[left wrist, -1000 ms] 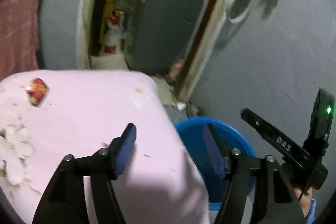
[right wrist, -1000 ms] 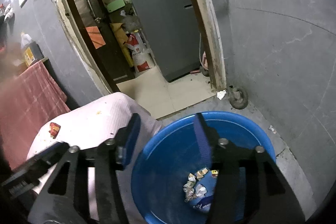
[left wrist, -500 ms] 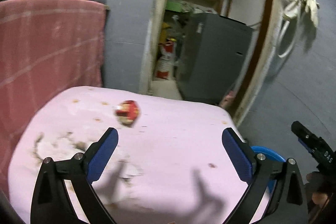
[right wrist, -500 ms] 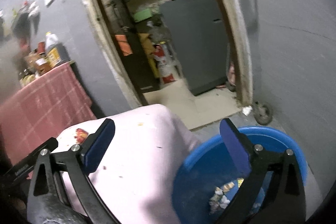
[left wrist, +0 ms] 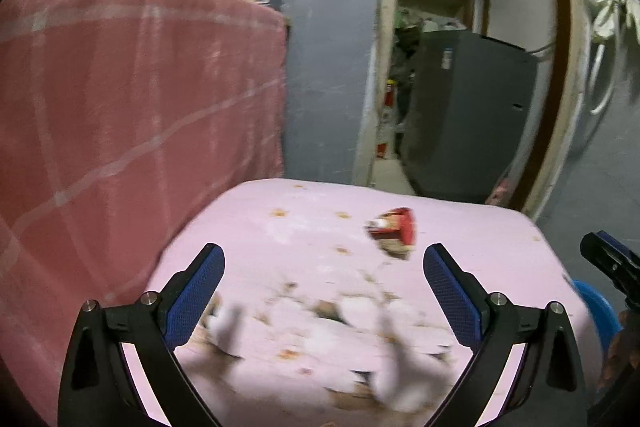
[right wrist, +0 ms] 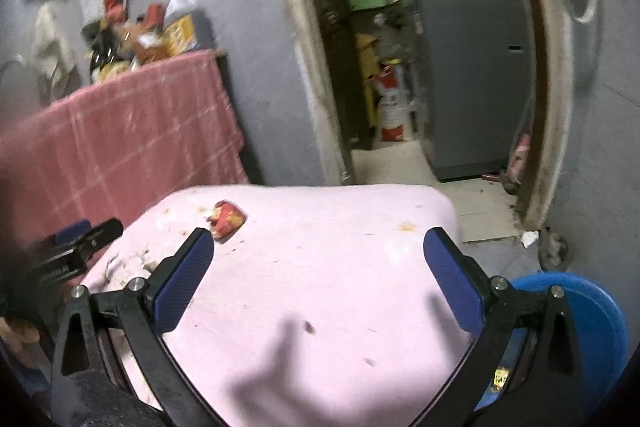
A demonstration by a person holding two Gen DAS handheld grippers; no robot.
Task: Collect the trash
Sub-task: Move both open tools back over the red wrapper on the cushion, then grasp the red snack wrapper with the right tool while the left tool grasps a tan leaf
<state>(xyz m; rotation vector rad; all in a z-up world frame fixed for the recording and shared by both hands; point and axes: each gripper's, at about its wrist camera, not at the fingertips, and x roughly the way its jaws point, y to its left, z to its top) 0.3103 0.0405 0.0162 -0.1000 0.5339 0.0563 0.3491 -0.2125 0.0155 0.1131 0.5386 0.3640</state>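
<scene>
On pink table — one red wrapper, two wide-spread grippers — left gripper, right gripper.

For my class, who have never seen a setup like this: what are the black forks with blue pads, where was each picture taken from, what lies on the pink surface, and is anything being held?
There is no robot here. A person holds a two-finger tool in each hand, with a wide-angle camera looking along its fingers. One picture comes from the left hand-held gripper, the other from the right hand-held gripper. The blue strips are their pads. Both stand wide open and hold nothing. On the pink cloth-covered surface lies a crumpled red wrapper, with crumbs and scraps nearer the left camera. A blue tub sits low beside the surface, probably for the trash. Each gripper also shows at the edge of the other's picture.
</scene>
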